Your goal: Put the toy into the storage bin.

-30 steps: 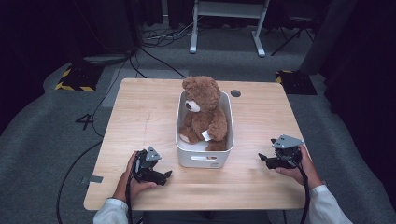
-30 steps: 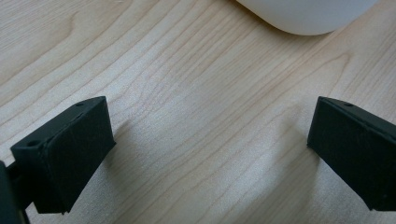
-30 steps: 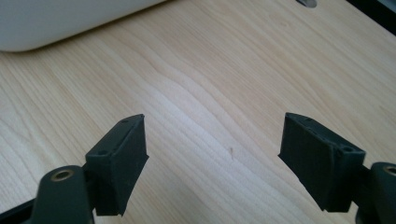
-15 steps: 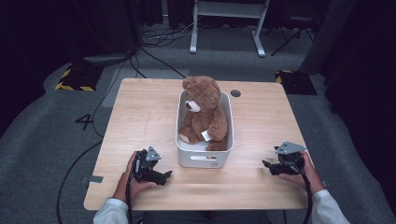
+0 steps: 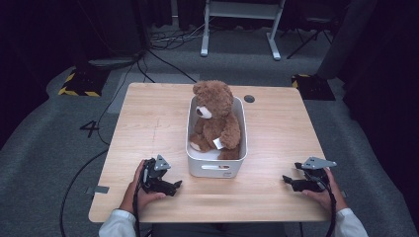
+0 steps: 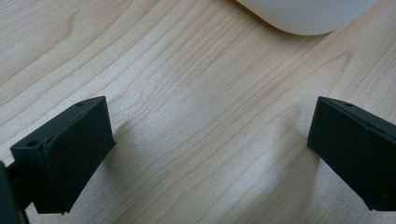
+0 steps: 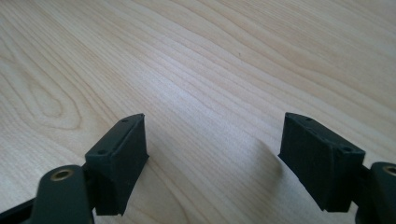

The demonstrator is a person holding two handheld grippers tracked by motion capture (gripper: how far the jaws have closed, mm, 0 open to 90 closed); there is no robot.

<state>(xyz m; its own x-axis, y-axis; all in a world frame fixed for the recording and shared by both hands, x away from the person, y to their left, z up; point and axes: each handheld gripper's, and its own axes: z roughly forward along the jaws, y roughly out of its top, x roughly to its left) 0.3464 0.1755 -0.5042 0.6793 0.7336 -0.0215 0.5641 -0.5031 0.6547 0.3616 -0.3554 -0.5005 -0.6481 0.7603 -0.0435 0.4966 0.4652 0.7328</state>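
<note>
1. Tabletop (image 5: 148, 123) of pale wood spreads under both of my grippers and runs on ahead of them.
2. White bin (image 5: 216, 165) stands between my two grippers and a little ahead of them, its near corner just beyond my left jaws in the left gripper view (image 6: 303, 14).
3. Brown teddy bear (image 5: 216, 116) sits upright inside that bin, head above the rim, apart from both of my grippers.
4. My left gripper (image 5: 173, 186) rests low on the table just beside the bin's near left corner, jaws spread wide with bare wood between them.
5. My right gripper (image 5: 287, 180) hangs low near the table's right edge, well apart from the bin, jaws released and holding nothing.
</note>
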